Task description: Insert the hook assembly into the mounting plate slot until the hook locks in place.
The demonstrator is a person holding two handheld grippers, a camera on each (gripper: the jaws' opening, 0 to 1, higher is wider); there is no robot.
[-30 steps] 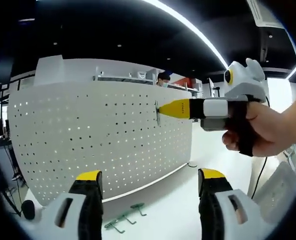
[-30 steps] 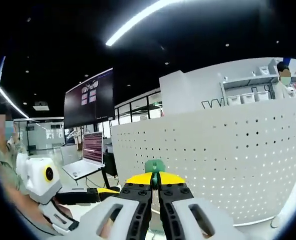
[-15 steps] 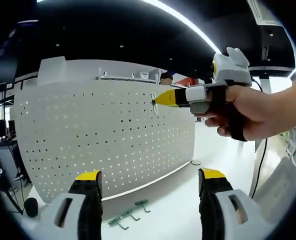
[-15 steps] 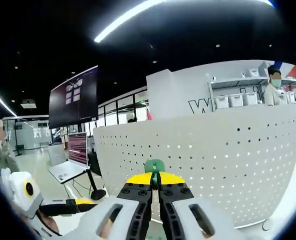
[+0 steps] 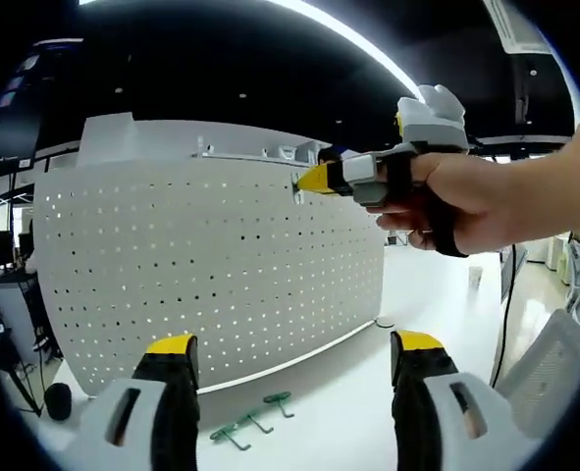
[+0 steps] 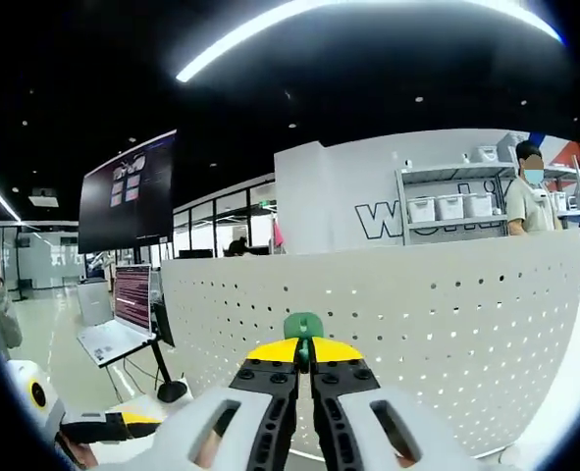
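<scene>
Your right gripper (image 6: pixel 304 368) has its jaws pinched tight on the green hook (image 6: pixel 302 325), whose top pokes up just past the yellow tips. In the left gripper view that same right gripper (image 5: pixel 314 180) comes in from the right, held in your hand (image 5: pixel 466 201), with its tips right at the upper edge of the white pegboard (image 5: pixel 201 265). The hook's end shows there as a small pale-green piece touching or nearly touching the board face; you cannot tell from these pictures whether it is already in a hole. What the next move turns on is this: the board lies straight ahead of the right gripper, along the line of its jaws, and the hook points the same way. So the push most likely goes forward into a hole in the top rows, then down to seat, with the gripper square to the board. Your left gripper (image 5: pixel 294 392) stands wide, holding nothing, low and well back from the board. It is much farther from the insertion spot than the right one. Spare green hooks (image 5: pixel 250 424) lie on the table (image 5: pixel 348 392) between its jaws and the foot of the board.
</scene>
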